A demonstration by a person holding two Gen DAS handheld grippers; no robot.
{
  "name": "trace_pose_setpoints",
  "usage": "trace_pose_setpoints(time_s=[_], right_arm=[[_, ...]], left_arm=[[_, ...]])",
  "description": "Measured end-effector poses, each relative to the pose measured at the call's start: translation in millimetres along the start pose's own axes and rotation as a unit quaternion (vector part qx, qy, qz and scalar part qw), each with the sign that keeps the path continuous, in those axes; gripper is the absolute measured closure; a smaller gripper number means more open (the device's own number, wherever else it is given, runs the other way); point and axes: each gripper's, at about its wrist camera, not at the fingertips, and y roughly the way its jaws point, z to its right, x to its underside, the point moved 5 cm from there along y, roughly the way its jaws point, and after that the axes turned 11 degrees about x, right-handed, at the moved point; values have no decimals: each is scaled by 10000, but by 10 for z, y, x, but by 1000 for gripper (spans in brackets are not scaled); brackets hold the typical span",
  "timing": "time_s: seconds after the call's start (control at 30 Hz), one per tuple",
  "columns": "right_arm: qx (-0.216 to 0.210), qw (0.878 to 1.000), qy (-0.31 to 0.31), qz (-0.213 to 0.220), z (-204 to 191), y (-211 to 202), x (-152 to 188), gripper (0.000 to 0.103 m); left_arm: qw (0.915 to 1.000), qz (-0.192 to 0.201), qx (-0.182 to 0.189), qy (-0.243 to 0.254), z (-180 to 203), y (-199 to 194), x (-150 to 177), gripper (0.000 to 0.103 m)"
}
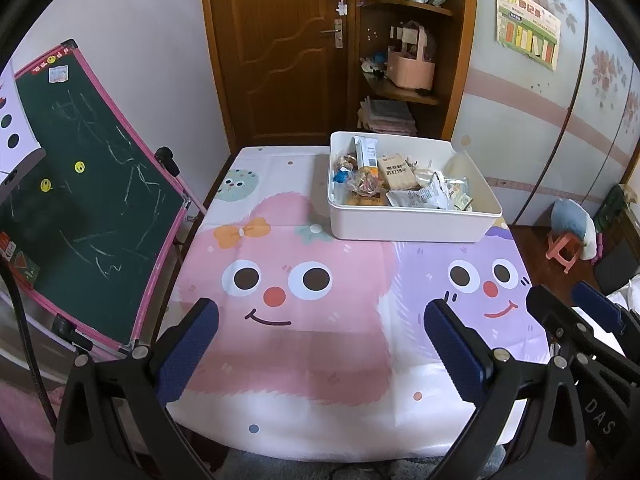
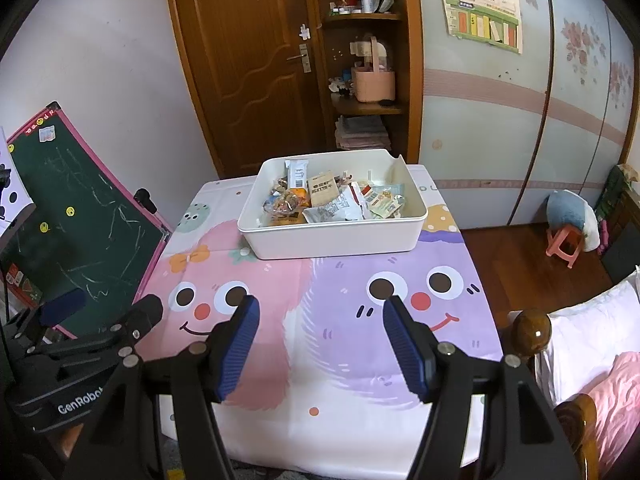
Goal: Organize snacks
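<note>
Chalkboard (image 1: 92, 184) is leaning at the left edge of the table, outside the work area. Left gripper (image 1: 320, 344) is hovering over the near end of the cloth (image 1: 304, 352), above the pink face; its jaws are standing wide apart with nothing between them. Right gripper (image 2: 320, 344) is hovering beside it over the purple face, jaws likewise apart and empty. Neither is touching anything.

The snacks (image 2: 332, 200) are all sitting in the white bin (image 2: 336, 240) at the far end of the table, well apart from both grippers. They are lying in a loose heap: a brown cracker box (image 2: 323, 188), a white bar wrapper (image 2: 298, 174) propped against the back wall, crumpled packets to the right.

Judgement: no loose snack is showing on the cloth, so gathering looks done. Whether sorting inside the bin is remaining, I cannot tell. Task is looking either finished or not yet begun.
</note>
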Motion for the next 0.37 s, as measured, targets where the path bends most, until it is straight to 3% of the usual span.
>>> trace_pose_setpoints(time_s=[0.37], right_arm=[[17, 10000, -12, 2, 15, -10, 9, 38]], left_arm=[[10000, -57, 27, -27, 7, 2, 22, 1]])
